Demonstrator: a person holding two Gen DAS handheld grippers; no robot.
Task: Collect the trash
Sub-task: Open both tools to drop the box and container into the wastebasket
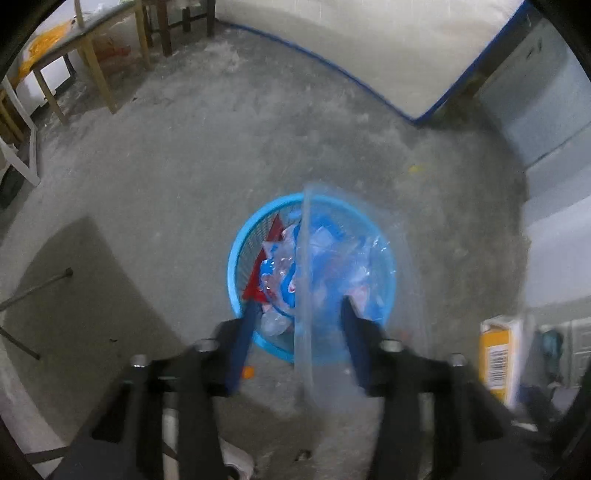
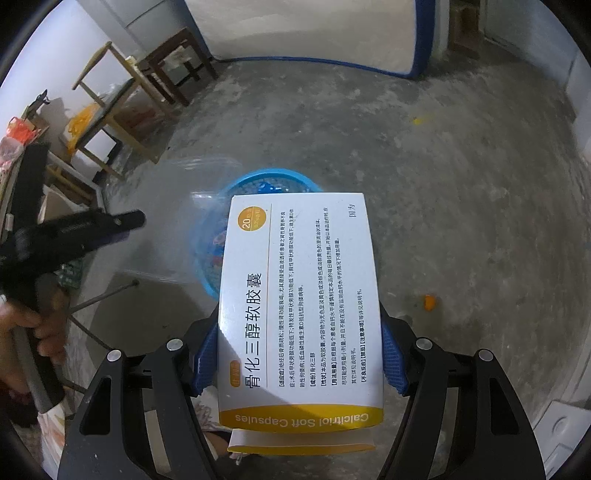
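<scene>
Over the blue mesh wastebasket (image 1: 312,275) on the concrete floor (image 1: 177,177), drop step in progress. Left tongs (image 1: 297,308) spread; a clear plastic container (image 1: 325,288), blurred, sits between the fingers — cannot tell if it touches them, looks to be falling in. Right tongs (image 2: 299,354) pinch a Calcitriol capsule box (image 2: 299,306) by its sides, just short of the basket. Next: carry the box over the rim, then release. Basket already holds wrappers.

Premises present as a bare domestic storage room: dusty concrete floor (image 2: 424,206), blue-edged mattress (image 2: 314,33) stood against the wall, wooden tables (image 1: 85,44) and a dark stool (image 2: 177,62) alongside.
</scene>
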